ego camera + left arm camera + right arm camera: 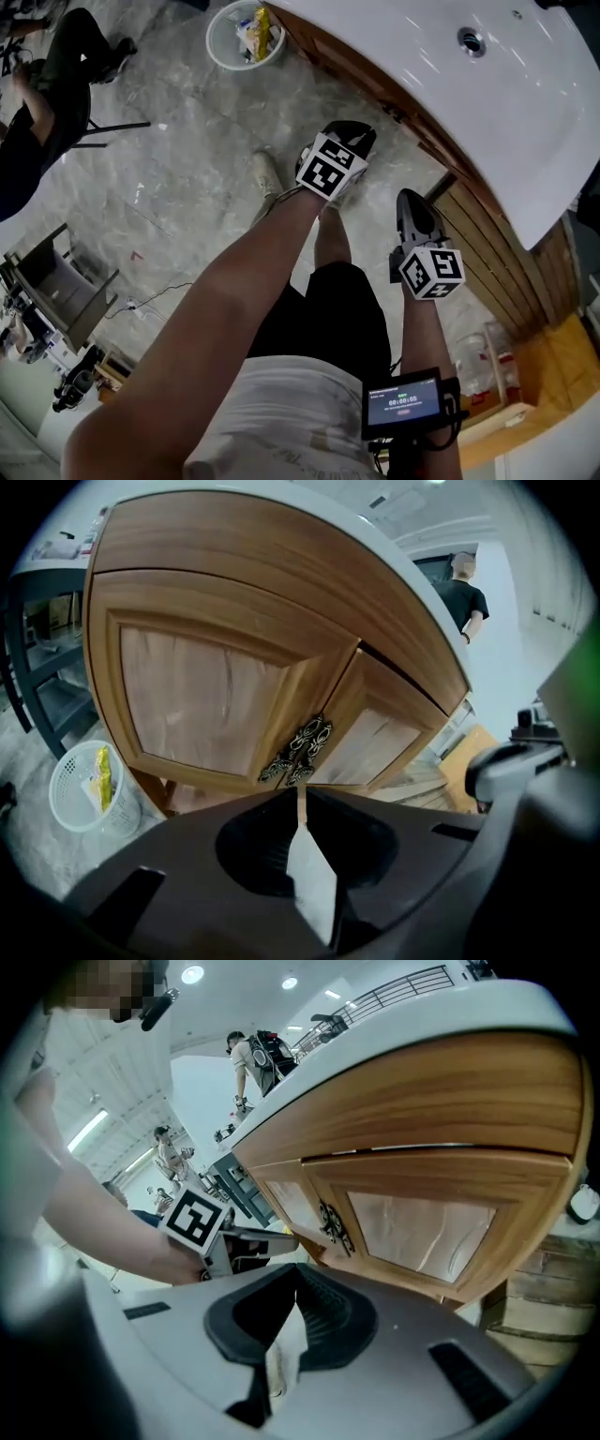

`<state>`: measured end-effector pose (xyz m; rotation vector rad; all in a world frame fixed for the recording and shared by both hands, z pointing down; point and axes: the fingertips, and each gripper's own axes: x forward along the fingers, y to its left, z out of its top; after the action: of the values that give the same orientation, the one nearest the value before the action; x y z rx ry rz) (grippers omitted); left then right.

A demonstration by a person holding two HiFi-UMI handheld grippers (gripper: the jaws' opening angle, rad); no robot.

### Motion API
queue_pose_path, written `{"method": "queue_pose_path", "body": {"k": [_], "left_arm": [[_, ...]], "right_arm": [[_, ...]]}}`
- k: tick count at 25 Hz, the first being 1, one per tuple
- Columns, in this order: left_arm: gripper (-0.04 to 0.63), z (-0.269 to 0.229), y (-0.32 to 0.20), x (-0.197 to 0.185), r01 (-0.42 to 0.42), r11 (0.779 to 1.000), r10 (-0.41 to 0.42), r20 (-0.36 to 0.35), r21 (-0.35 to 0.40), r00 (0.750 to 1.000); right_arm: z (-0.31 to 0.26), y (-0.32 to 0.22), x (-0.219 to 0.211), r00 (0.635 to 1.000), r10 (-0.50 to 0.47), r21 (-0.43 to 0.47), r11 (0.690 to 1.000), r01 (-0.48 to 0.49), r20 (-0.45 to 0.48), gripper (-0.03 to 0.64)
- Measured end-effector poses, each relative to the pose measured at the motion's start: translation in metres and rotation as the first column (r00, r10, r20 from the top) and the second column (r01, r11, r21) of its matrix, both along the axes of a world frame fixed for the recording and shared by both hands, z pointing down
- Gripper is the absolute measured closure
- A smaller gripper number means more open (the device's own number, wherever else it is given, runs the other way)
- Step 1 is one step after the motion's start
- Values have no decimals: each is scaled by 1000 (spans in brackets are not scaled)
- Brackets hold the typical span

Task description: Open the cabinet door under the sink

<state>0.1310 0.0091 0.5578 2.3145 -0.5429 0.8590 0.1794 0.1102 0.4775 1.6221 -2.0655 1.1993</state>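
A wooden cabinet (487,246) stands under the white sink (487,94). Its two doors (202,696) (375,735) are closed and meet at a pair of dark ornate handles (300,750) (335,1226). My left gripper (354,133) (300,795) is shut with nothing in it, and it points at the handles from a short way off, touching neither. My right gripper (410,201) (295,1303) is also shut and empty, lower and to the right, facing the right door. In the right gripper view the left gripper (255,1239) shows beside the doors' seam.
A white waste basket (246,36) (94,789) with wrappers stands on the marble floor left of the cabinet. A seated person (47,84) is at the far left, and others (464,597) stand far off. Plastic bottles (478,361) and a wooden box (534,375) sit right of the cabinet.
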Motion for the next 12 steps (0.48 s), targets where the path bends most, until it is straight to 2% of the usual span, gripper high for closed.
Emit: {"method": "queue_pose_path", "body": {"k": [5,8,12], "left_arm": [[532,10,-11,16,44,998,-45,-31,-40,999],[479,14,-19,25,82,994,-86,-64,-66,994],[445,22,-29,32,112,992,-116,-59,-64,991]], "right_arm": [[15,24,-4,1000,-9,-28,1000,10,17,603],[27,33,0,1000,-15,-42,999,15,22,603],[37,36,3,1000,-17,-45,999,18,26,603]]}}
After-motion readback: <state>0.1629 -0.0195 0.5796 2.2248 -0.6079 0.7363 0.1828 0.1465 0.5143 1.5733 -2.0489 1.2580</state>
